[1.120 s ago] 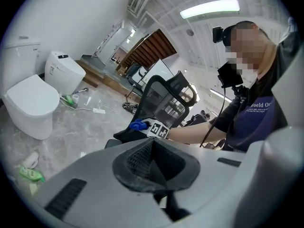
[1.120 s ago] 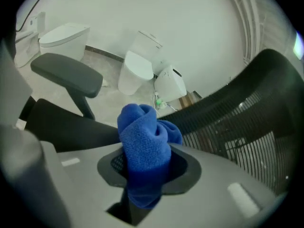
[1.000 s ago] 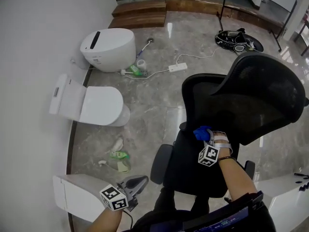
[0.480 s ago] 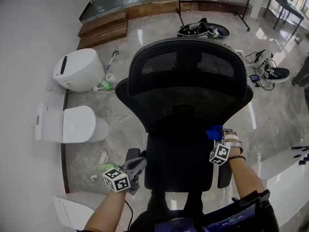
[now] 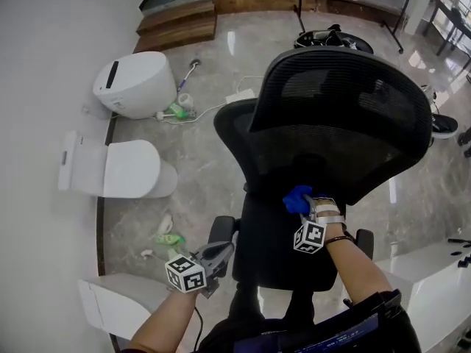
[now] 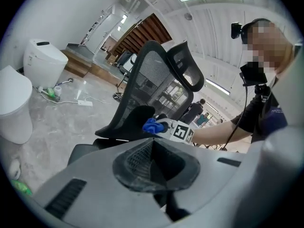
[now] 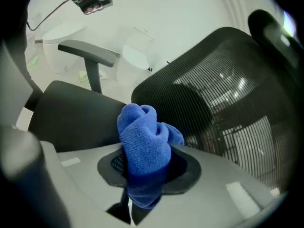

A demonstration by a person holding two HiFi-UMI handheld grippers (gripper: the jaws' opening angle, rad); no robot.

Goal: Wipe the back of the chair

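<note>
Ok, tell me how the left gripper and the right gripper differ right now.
The right gripper is shut on a blue cloth; the left gripper is shut on nothing. The right gripper is near the chair backrest; the left gripper sits lower, by an armrest. Both carry marker cubes.

I can read no words, numbers or brand names anywhere here. The marker cube point(image 5: 185, 274) on my left gripper point(image 5: 219, 253) and the one on my right gripper point(image 5: 305, 204) carry only black-and-white square patterns, no letters or digits.
</note>
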